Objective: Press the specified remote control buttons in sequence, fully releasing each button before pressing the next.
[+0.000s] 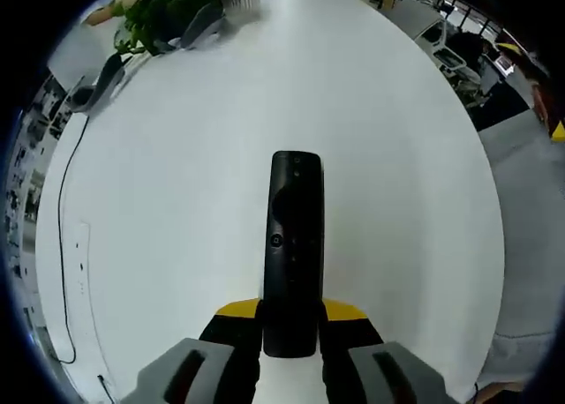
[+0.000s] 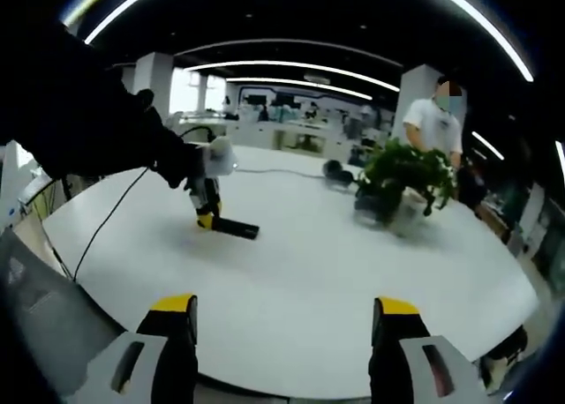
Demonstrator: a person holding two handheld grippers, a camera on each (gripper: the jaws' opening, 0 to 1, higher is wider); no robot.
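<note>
The long black plastic remote control [image 1: 294, 250] is gripped at its near end between the yellow-tipped jaws of the left gripper [image 1: 291, 333], its far end lying over the round white table [image 1: 177, 175]; the right gripper [image 2: 281, 320] is held wide apart above the table's near edge, empty; a potted green plant [image 2: 402, 179] is seen beyond.

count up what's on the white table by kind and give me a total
Remote: 1, shut in the left claw
Potted plant: 1
Black cable: 1
Total: 3
The right claw is open, over the table's near edge.
</note>
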